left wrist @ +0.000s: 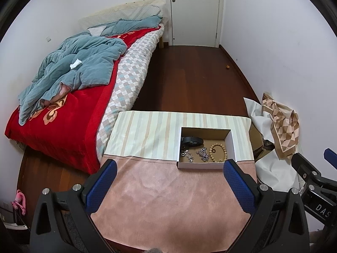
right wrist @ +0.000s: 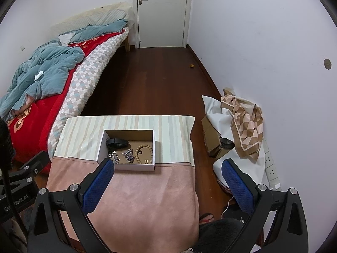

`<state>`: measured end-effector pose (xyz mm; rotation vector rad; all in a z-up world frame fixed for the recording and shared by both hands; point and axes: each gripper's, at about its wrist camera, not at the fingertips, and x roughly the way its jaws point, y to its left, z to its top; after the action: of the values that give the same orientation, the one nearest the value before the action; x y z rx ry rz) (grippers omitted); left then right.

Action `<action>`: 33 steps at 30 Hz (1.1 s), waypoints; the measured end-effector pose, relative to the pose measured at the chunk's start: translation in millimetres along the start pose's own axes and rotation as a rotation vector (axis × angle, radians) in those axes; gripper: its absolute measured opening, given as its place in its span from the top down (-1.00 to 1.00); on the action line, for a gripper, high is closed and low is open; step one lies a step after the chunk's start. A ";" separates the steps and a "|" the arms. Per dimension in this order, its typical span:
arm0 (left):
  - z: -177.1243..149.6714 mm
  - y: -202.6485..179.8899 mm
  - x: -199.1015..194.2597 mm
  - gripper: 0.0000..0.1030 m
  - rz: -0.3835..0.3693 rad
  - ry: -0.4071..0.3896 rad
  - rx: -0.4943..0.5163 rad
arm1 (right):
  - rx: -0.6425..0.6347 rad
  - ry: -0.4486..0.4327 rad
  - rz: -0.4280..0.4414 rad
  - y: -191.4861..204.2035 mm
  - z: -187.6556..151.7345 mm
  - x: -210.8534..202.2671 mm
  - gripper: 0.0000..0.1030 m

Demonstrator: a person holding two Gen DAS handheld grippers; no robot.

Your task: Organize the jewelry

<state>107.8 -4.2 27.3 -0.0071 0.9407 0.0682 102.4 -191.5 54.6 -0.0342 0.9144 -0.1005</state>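
We hold our left gripper (left wrist: 169, 169) spread wide with nothing in it; the cardboard box (left wrist: 206, 165) sits just ahead, off its right finger. Our right gripper (right wrist: 167, 168) is spread too, the box (right wrist: 126, 166) ahead by its left finger, holding wooden bead bracelet (right wrist: 144, 150), silver chains (right wrist: 129, 155) and black band (right wrist: 117, 142).

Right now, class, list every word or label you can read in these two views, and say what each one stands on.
"DAS", cut off at the picture's edge: on the right gripper body, left wrist view.
"Ge...obot.AI", partly hidden by a cable: on the left gripper body, right wrist view.
No other text is readable.
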 end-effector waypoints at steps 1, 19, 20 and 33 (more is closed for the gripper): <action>0.2 0.2 0.0 -1.00 0.000 0.000 0.000 | -0.001 0.001 0.001 -0.1 0.3 0.3 -1.00; -0.5 -1.3 -14.0 -1.00 0.004 -0.026 -0.013 | -0.005 -0.004 0.015 -0.4 0.4 -4.9 -1.00; -1.3 0.0 -15.1 -1.00 0.005 -0.027 -0.015 | -0.006 -0.005 0.015 -0.7 0.9 -5.8 -1.00; -1.1 2.8 -21.2 -1.00 0.003 -0.039 -0.016 | -0.014 -0.014 0.019 0.9 3.2 -11.8 -1.00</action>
<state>94.3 -2.6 43.8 -0.0190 0.9015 0.0785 97.8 -189.5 65.8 -0.0395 0.9014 -0.0765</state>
